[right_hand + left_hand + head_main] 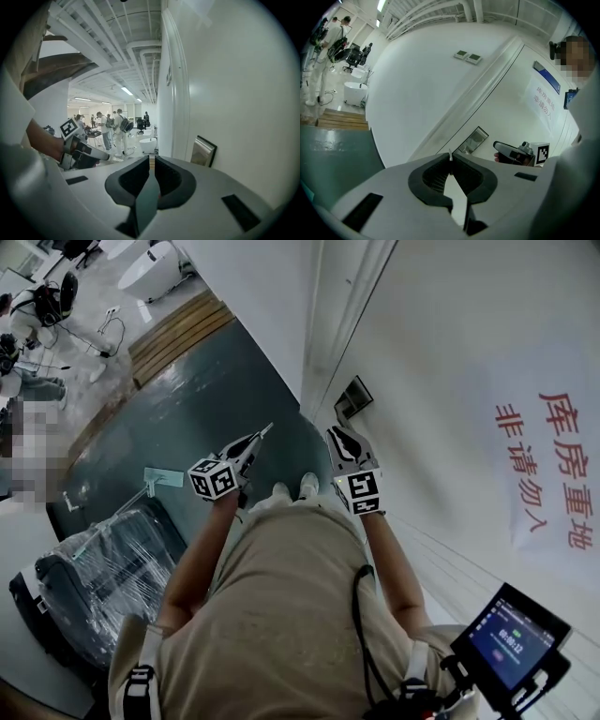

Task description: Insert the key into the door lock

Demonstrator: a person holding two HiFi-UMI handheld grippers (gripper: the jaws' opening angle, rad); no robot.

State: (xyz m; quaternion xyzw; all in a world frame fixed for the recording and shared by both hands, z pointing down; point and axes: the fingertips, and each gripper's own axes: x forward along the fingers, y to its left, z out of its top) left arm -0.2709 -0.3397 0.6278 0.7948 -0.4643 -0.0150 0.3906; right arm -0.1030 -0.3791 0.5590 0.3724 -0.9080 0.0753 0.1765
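left claw (451, 161) is pressed together, pinching the key (264, 433). only a thin metal sliver shows past the tips. right claw (152, 164) is also pressed together, and i can't make out anything in it.

key relation: the lock plate (354, 396) sits on the white door (450, 352), just beside its frame-side edge. from the left claw it lies ahead and off to the right. the key's long axis runs along the claw and, in the head view, points toward the frame (330, 334), left of the plate. my read is it needs a swing right before going in. right claw is nearer the plate but apart from it, and the left claw is well apart.

can't resolve a keyhole on the plate from here.

the door is a smooth vertical face with a red-lettered sign (553, 465) further along it. floor (187, 418) is dark grey-green. open room behind, with people standing well back.
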